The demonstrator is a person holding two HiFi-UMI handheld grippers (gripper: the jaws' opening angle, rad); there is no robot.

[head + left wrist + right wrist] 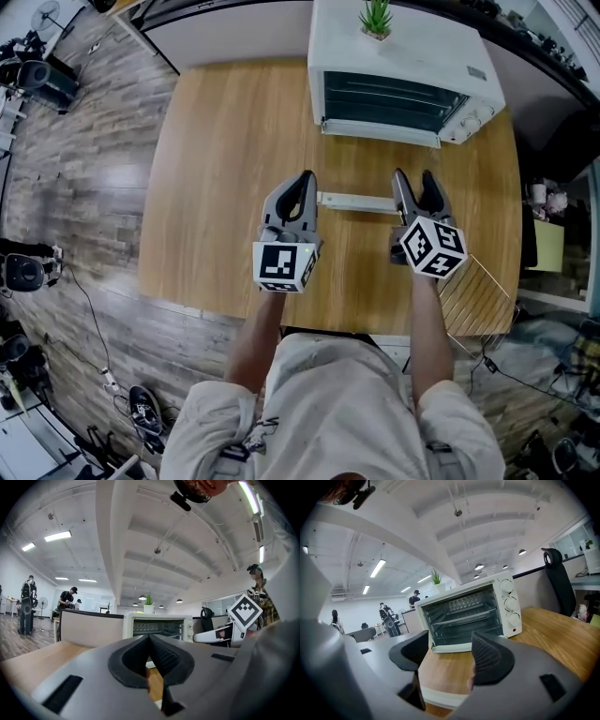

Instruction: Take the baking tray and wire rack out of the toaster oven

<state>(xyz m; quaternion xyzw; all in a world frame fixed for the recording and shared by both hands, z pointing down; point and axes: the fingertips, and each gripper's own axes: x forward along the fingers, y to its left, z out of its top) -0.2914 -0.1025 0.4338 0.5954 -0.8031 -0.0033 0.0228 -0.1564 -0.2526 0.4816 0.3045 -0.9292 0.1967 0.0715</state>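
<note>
The white toaster oven (403, 89) stands at the table's far side with its door (380, 131) folded down. In the right gripper view the oven (468, 613) is open, and a flat metal shelf (464, 619), perhaps the baking tray, spans its middle. The wire rack (473, 295) lies on the table's front right corner, partly over the edge. My left gripper (306, 178) hovers over the table in front of the oven, its pads meeting at the tips (149, 639) with nothing between them. My right gripper (414, 178) is beside it, open and empty (450, 648), facing the oven mouth.
A thin white strip (356, 201) lies on the wooden table (225, 169) between the two grippers. A small potted plant (376, 17) sits on the oven. A black chair (555, 573) stands to the right, and people are working far off at the left (68, 599).
</note>
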